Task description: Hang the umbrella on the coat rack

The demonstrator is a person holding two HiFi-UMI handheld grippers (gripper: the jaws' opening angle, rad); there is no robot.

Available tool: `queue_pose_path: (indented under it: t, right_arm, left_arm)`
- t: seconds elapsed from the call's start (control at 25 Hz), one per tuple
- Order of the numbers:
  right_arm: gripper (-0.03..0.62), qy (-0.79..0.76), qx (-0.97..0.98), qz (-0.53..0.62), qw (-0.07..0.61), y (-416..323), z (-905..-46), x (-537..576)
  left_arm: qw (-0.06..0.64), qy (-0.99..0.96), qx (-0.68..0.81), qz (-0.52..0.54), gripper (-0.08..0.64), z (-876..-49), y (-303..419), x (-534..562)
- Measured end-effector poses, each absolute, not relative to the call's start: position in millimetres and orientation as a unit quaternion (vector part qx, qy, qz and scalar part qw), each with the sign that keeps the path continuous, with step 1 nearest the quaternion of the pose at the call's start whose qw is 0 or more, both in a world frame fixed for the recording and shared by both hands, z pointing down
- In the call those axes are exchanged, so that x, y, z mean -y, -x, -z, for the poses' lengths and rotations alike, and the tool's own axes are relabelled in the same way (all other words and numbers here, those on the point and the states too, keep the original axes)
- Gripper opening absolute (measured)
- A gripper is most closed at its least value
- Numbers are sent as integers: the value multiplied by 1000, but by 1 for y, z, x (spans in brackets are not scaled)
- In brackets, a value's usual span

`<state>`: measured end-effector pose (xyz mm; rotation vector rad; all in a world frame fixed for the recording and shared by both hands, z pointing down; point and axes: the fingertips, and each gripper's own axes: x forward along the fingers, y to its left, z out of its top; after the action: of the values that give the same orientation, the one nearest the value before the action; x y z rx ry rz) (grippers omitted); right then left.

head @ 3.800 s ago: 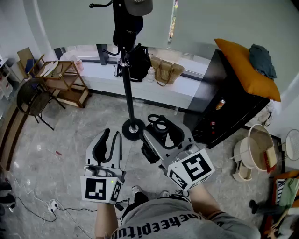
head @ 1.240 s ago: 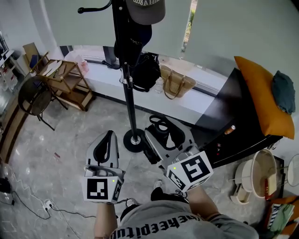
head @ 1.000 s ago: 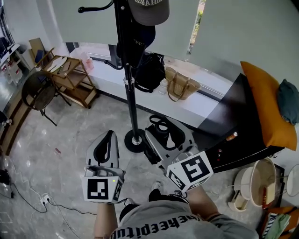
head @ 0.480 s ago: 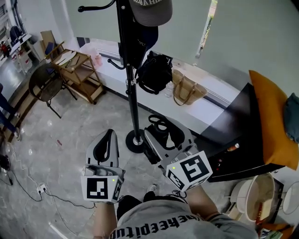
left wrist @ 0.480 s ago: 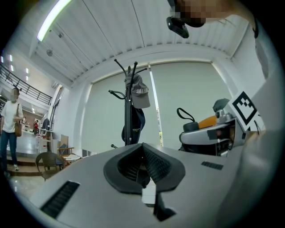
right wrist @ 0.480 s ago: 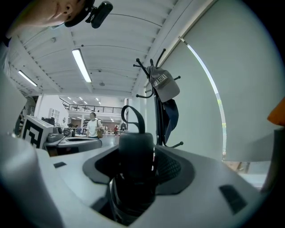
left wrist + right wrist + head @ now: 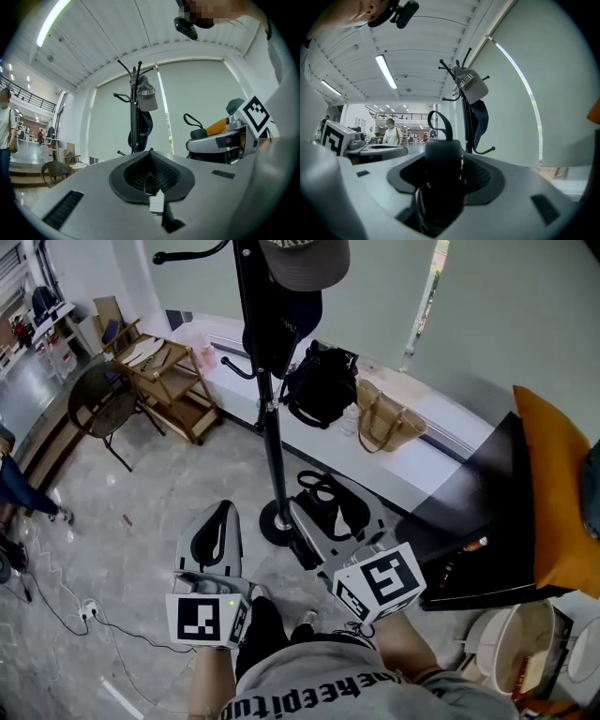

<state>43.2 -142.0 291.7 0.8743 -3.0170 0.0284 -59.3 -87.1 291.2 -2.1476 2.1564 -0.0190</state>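
**Head view:** the frame has swung in the last few seconds. The wooden shelf (image 7: 167, 381) and chair (image 7: 98, 407) are carried toward the centre, and the black cabinet (image 7: 473, 521) is pushed right. The coat rack (image 7: 270, 427) is now seen more upright, its base just past the tong tips and partly hidden behind them. The left tongs (image 7: 225, 514) and right tongs (image 7: 330, 519) are kept in the same place in front of the body, so the change is read as a step and turn toward the rack, not an arm move. The folded black umbrella (image 7: 323, 495) is held low in the right tongs, well below the hooks.

**Left gripper view:** the left tongs are clenched on nothing. The rack is seen ahead, with a grey cap (image 7: 146, 96) and a dark cap (image 7: 142, 131) on it. One bare hook is seen at the left.

**Right gripper view:** the right tongs are clamped on the umbrella's body. Its strap loop (image 7: 440, 123) stands up free above the jaws. The rack is framed just right of the loop, and bare hooks are seen at the top and lower down.

**Judgement:** the approach is nearly closed but the hang is not begun. A lift is still needed to bring the loop up to a free hook, and the caps could be knocked on the way.
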Motion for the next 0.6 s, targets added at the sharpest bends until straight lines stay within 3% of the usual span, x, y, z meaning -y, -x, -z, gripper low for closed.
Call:
queue_pose_path:
  t: [0.6]
  right_arm:
    - [241,-302,953,-18,25,-3,-308,181]
  left_arm:
    - [37,719,-694,4,15,-297,101,132]
